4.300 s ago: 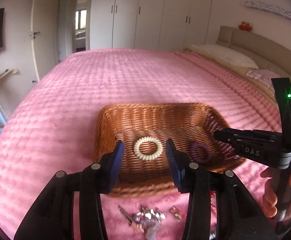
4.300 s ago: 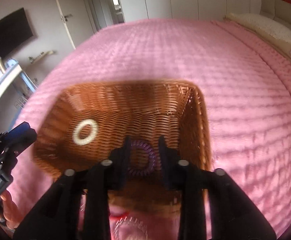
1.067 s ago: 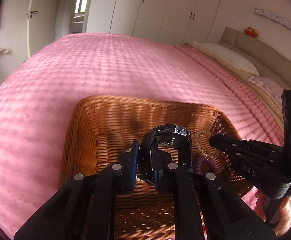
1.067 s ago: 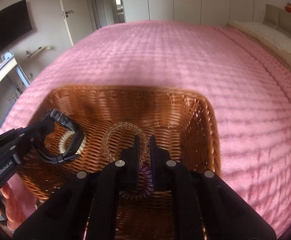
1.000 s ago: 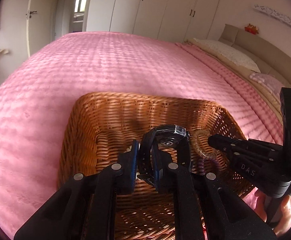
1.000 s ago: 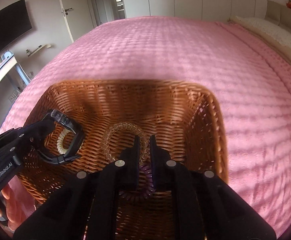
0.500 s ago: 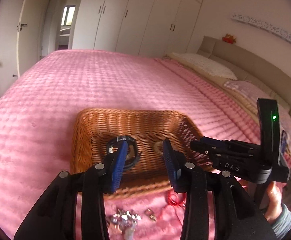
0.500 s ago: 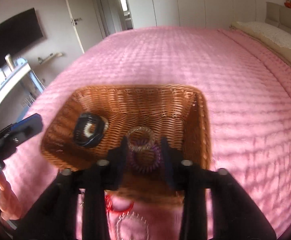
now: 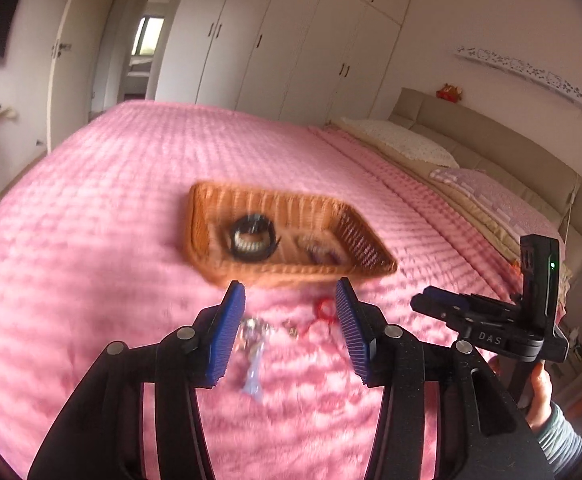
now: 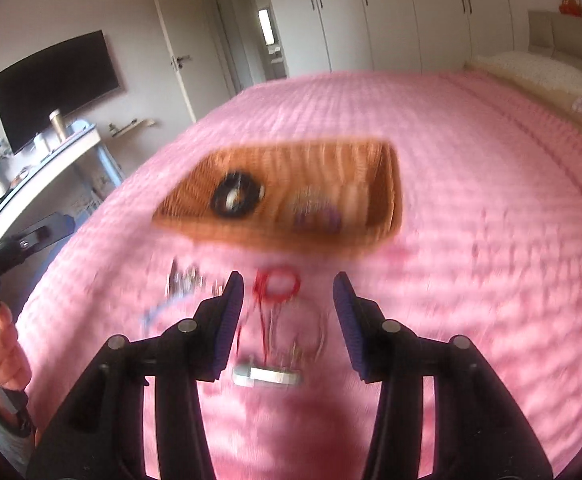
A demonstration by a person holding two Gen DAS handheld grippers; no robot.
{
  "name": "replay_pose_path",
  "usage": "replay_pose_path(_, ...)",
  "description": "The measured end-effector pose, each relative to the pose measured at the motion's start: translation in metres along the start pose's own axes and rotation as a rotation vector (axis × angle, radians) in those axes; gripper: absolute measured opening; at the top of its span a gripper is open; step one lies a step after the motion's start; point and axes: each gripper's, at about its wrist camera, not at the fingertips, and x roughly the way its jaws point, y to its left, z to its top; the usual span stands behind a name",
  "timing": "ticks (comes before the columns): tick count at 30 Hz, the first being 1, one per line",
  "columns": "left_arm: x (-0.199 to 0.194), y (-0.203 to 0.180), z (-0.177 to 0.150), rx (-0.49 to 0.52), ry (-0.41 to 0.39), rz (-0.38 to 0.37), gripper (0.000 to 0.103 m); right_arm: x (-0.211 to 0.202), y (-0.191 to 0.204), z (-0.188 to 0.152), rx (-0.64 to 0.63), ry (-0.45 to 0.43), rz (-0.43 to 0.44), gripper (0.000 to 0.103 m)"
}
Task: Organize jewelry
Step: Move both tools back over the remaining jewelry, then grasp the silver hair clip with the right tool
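Left wrist view: left tongs (image 9: 291, 320) opening, empty; right tongs (image 10: 289, 312) apart, empty, near wicker basket (image 9: 291, 270).

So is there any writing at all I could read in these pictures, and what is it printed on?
"DAS": white letters on the black body of the right gripper, seen from the left wrist camera.
White lettering on the left gripper, at the left edge of the right wrist view: cut off and too blurred to read.
Nothing readable on the basket, the jewelry or the wardrobe doors.
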Motion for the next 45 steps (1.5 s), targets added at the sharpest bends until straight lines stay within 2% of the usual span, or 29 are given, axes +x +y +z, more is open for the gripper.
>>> replay_pose_path(5,0.034,0.023,-0.029,-0.053,0.097,0.027,0.046,0.025,-0.011,-0.040,0.071,0.112,0.070,0.044)
replay_pose_path(9,0.057,0.037,-0.043,-0.084,0.151,0.038,0.046,0.046,-0.010,-0.050,0.087,0.182,0.102,0.044)
replay_pose_path(21,0.074,0.038,-0.057,-0.071,0.200,0.027,0.046,0.056,-0.002,-0.052,0.068,0.227,0.157,0.044)
replay_pose_path(27,0.074,0.042,-0.057,-0.089,0.199,0.014,0.046,0.047,0.025,-0.063,-0.016,0.260,0.207,0.044)
replay_pose_path(32,0.074,0.042,-0.059,-0.096,0.203,0.007,0.046,0.051,0.036,-0.057,-0.073,0.227,0.110,0.043)
replay_pose_path(37,0.079,0.035,-0.061,-0.057,0.225,0.030,0.044,0.063,0.052,-0.058,-0.158,0.213,0.012,0.026)
replay_pose_path(38,0.081,0.033,-0.061,-0.048,0.228,0.044,0.042,0.063,0.054,-0.059,-0.170,0.206,0.002,0.020)
replay_pose_path(42,0.085,0.023,-0.063,0.012,0.240,0.105,0.032,0.060,0.056,-0.061,-0.178,0.179,-0.046,0.015)
replay_pose_path(43,0.085,0.021,-0.064,0.029,0.243,0.114,0.021,0.059,0.055,-0.061,-0.173,0.173,-0.049,0.015)
replay_pose_path(44,0.085,0.018,-0.065,0.046,0.246,0.127,0.016,0.058,0.053,-0.061,-0.165,0.165,-0.049,0.015)
replay_pose_path(45,0.086,0.016,-0.066,0.059,0.245,0.135,0.016,0.057,0.052,-0.061,-0.159,0.160,-0.047,0.015)
